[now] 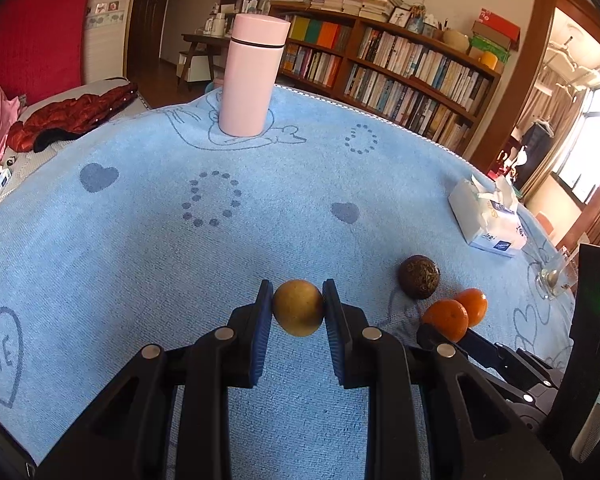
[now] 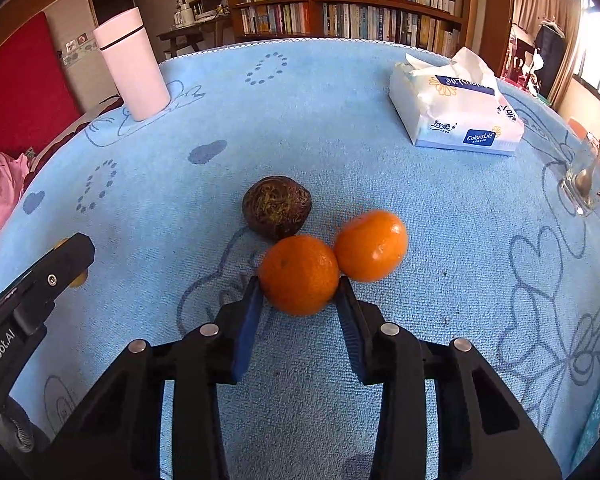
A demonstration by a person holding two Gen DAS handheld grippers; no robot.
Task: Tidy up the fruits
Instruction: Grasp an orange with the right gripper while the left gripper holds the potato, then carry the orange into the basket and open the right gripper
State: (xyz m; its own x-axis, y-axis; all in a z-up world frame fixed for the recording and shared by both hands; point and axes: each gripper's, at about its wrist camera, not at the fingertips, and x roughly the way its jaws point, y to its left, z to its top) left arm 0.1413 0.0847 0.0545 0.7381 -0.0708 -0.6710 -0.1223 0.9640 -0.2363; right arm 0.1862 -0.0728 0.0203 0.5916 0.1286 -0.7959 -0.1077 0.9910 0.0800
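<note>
Fruit was seen in four pieces on a blue towel [image 1: 140, 264] spread over the surface. L tongs [image 1: 298, 308] were clamped on a yellow-brown fruit [image 1: 299, 307], blue pads pressed to both its sides, fruit held just clear of the cloth. In the R wrist view the same fruit showed only as a yellow sliver behind the black L finger at the left edge.

R tongs [image 2: 299, 282] were set around the near orange [image 2: 299, 275], w/ pads touching its left & right flanks; the grip was read as closed on it, fruit resting on the towel. The far orange [image 2: 371, 245] was touching the near one on its right side. A dark wrinkled fruit [image 2: 277, 206] was lying just behind both, touching or nearly touching the near orange; which could not be told.

A pink flask [image 1: 251, 76] was standing upright near the far edge of the towel, well apart from the fruit. A tissue pack [image 2: 454, 108] was lying far right, & a clear glass w/ spoon [image 2: 586, 188] was seen at the right edge. Bookshelves [image 1: 400, 72] were seen behind the surface.
</note>
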